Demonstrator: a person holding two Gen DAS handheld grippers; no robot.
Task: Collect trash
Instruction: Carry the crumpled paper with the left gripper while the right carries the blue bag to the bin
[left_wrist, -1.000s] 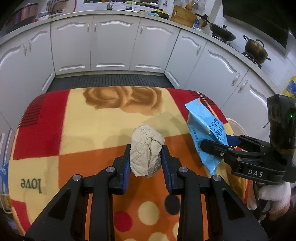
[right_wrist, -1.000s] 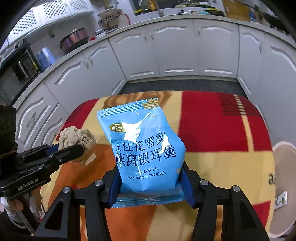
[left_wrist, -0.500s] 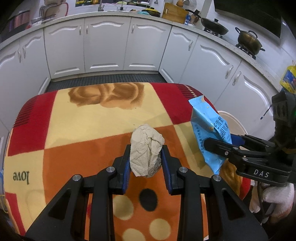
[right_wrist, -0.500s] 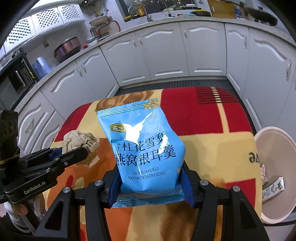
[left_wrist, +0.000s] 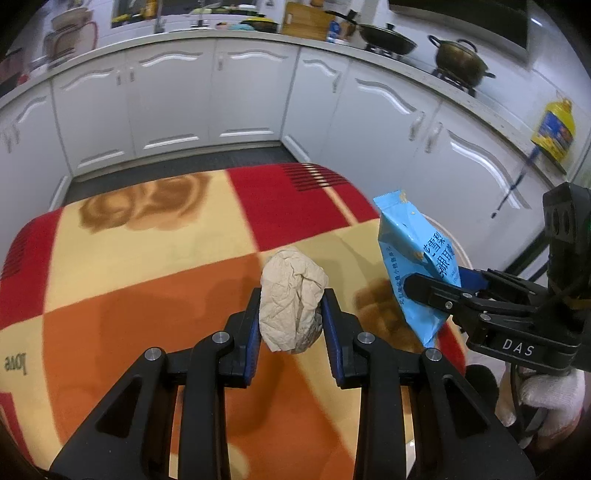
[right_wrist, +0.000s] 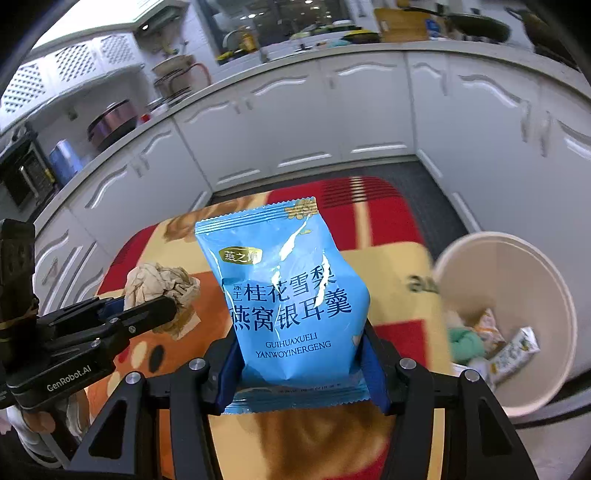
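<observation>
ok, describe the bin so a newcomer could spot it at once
Find the table under the red, orange and cream cloth. Off its right edge in the right wrist view, lower down, stands the bin, a round cream tub with wrappers at the bottom. It is the only open container near the table; the pots sit up on the counter.
</observation>
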